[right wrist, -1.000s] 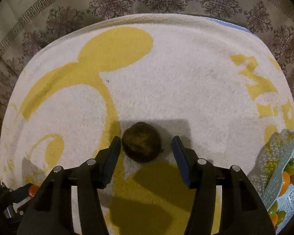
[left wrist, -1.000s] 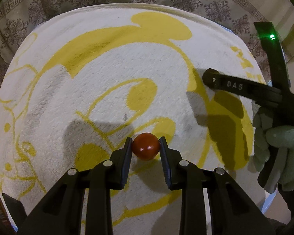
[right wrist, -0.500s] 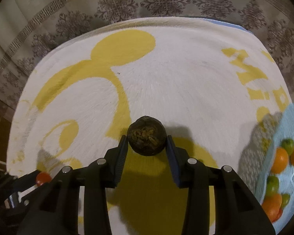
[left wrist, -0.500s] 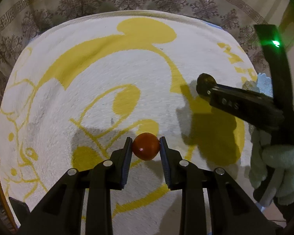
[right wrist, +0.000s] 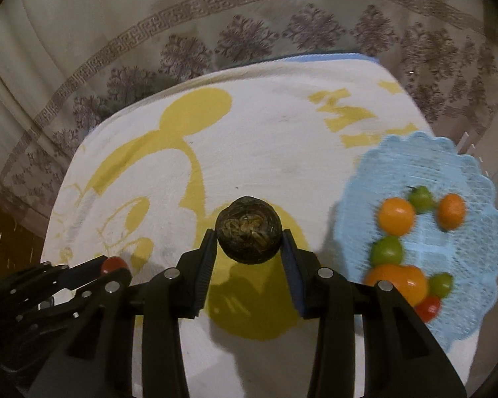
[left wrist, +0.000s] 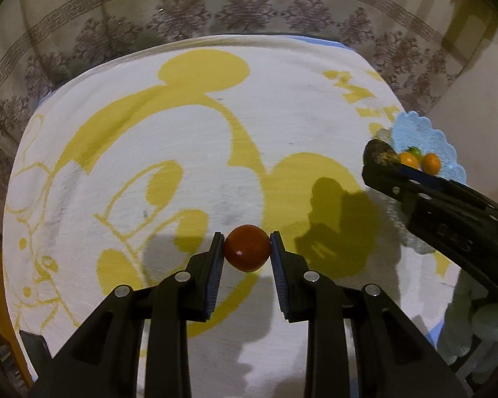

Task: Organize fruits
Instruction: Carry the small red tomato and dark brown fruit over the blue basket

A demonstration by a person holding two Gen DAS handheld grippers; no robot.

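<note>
Left gripper (left wrist: 247, 248) level over the desk, jaws clamped on a red tomato (left wrist: 247, 248) held clear above the towel (left wrist: 182, 139) — shadow falls well below it. Right gripper (right wrist: 248, 236) also up off the towel, jaws closed on a dark round fruit (right wrist: 248, 234), pointing toward the far edge with the blue basket (right wrist: 474, 179) just to its right. Left view shows the right gripper from the side with the dark fruit at its tip next to the basket, plus a gloved hand (left wrist: 481, 328) low at right; only two orange fruits and a bit of green are visible in the basket there. Right view shows the whole basket load: oranges (right wrist: 396, 216), green tomatoes (right wrist: 386, 251), one red (right wrist: 427, 307) near the front rim; it also catches the left gripper at lower left with the red tomato. Versus 1.0 s ago — the right jaws were wide apart around the dark fruit lying on the towel; now it's gripped and lifted, and the basket has swung far more into view. Left grip on the tomato unchanged.
</note>
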